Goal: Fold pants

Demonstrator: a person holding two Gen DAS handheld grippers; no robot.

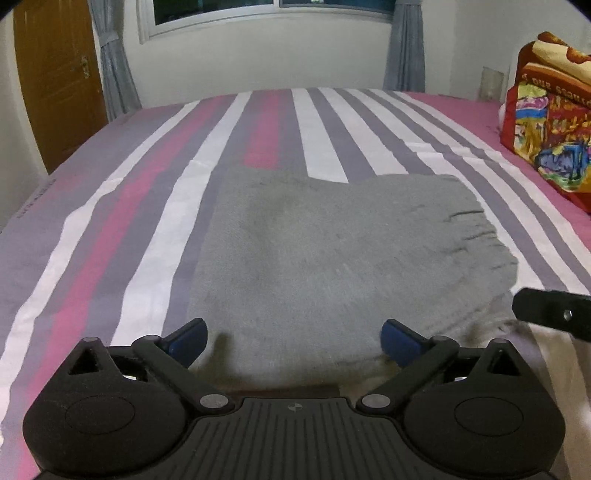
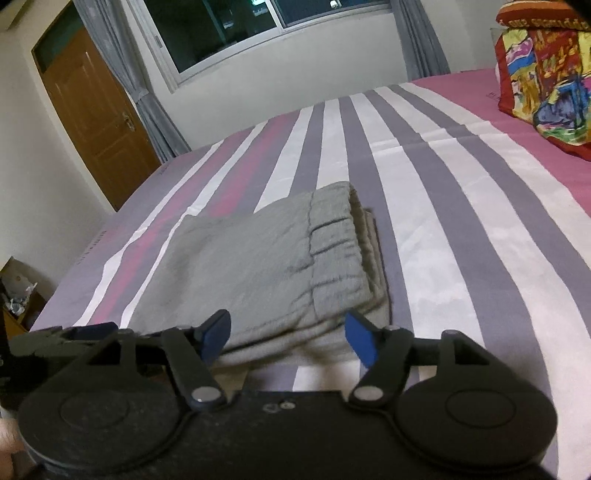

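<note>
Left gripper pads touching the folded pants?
Cannot tell. In the left wrist view the left gripper stands wide open over the grey pants; no gap or contact shows plainly.

both wrist cams sit low and close, facing across the striped bed point(image 1: 332, 122) toward the window point(image 2: 236, 33); both share the folded pants point(image 1: 332, 251).

Lettering on colourful blanket point(image 1: 550, 110) and along bedsheet point(image 1: 332, 122) edge, too blurred to read
</note>
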